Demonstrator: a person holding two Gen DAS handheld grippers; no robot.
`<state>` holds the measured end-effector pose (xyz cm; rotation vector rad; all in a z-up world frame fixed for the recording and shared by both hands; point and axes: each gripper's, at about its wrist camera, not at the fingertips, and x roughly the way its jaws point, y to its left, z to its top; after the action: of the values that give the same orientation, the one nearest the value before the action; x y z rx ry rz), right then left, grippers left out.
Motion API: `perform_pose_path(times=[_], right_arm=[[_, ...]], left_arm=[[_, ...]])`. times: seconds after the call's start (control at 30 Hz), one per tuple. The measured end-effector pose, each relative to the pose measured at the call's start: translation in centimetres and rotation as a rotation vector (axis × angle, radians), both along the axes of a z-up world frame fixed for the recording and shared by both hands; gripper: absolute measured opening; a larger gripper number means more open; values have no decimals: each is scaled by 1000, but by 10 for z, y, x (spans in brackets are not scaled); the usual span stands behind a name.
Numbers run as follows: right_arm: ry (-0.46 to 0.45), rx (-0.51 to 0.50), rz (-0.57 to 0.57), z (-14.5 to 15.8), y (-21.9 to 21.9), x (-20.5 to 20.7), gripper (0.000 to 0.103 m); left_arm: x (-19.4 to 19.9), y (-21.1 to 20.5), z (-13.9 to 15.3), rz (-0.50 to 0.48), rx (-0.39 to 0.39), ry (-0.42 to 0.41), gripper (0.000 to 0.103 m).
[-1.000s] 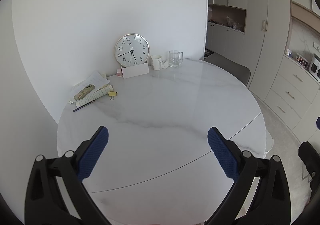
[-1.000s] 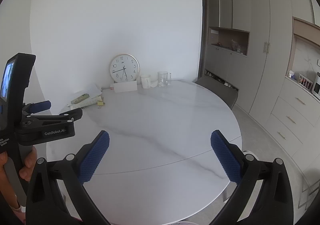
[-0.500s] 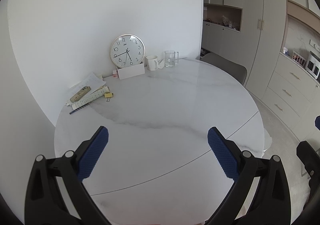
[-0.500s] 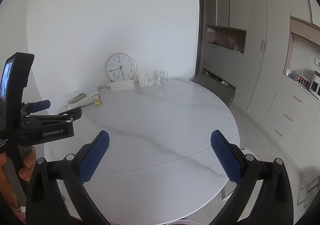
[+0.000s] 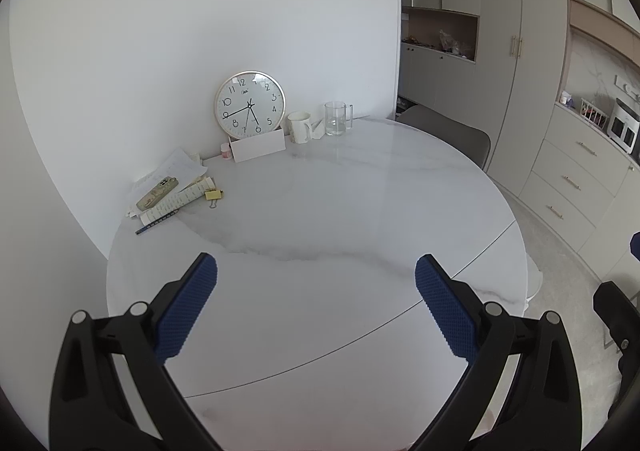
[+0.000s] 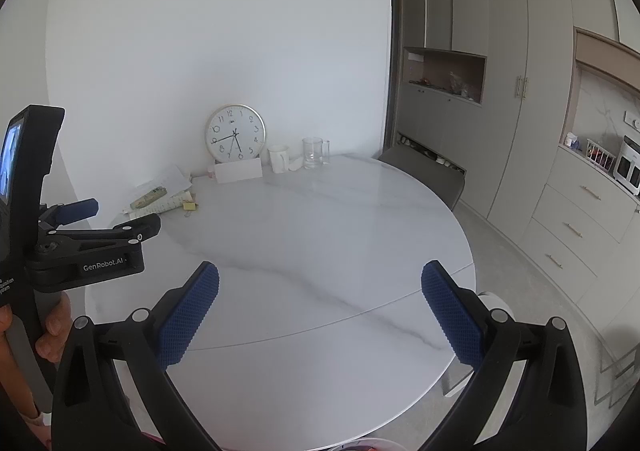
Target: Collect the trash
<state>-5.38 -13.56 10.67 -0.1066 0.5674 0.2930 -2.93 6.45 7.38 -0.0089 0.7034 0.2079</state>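
A crumpled white tissue [image 5: 319,129], the one likely piece of trash, is seen at the far wall between the white mug [image 5: 300,125] and the glass mug [image 5: 337,118], right of the clock [image 5: 251,105]. Both grippers (left gripper [image 5: 316,275], right gripper [image 6: 320,283]) are held spread wide and empty above the marble table [image 5: 320,211], well apart from the clock.

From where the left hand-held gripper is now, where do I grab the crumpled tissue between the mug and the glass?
Take the crumpled tissue at its raised peak, coming from above and the table centre side. The white mug and glass mug flank it closely, so close front to back, not sideways. The left hand-held gripper is open and well short of it.
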Motion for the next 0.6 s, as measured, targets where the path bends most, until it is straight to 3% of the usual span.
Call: perform_pose_path(times=[0.6], right_arm=[[9, -6, -5, 1, 1, 2, 101]], left_arm=[[1, 2, 0, 2, 12, -5, 95]])
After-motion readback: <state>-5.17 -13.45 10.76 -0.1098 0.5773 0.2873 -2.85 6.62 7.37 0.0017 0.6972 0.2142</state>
